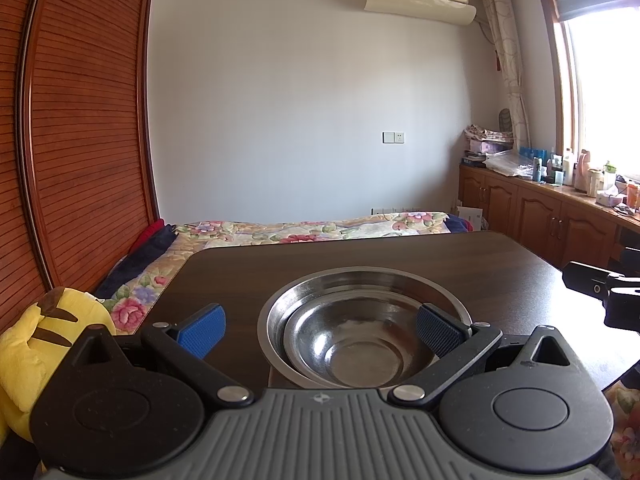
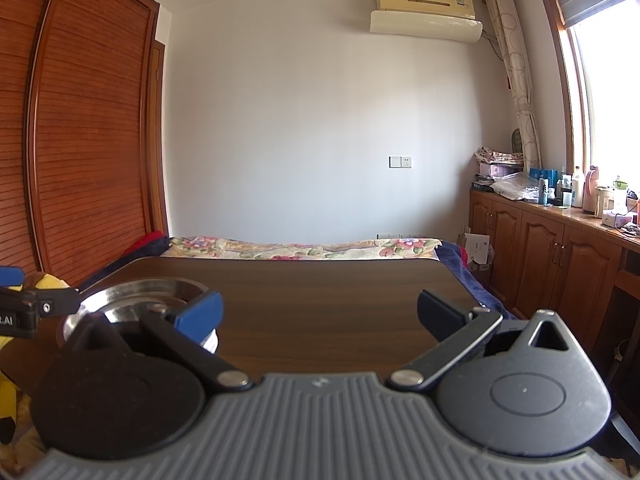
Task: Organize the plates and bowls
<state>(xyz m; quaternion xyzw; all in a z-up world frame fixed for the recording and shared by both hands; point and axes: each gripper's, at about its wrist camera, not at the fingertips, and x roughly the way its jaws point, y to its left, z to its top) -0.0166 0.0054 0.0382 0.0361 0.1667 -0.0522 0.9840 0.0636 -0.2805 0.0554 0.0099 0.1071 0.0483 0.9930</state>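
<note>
Blue pads spread wide on your left hand-held gripper (image 1: 320,330), its right pad over the rim of the nested steel bowls (image 1: 362,328) near the tabletop's (image 1: 460,264) front edge. Your right hand-held gripper (image 2: 320,314) hovers level, spread too, bowls at its left.

A plain white wall (image 2: 300,120) carries a cream wall-mounted air conditioner (image 2: 426,14) and a white switch plate (image 2: 400,162). A slatted reddish-brown wooden wardrobe (image 2: 88,140) stands left. Wooden base cabinets (image 2: 548,256) run beneath a bright daylit window (image 2: 612,120). A floral-quilted bed (image 1: 312,230) lies behind a dark wooden table (image 2: 320,300).
</note>
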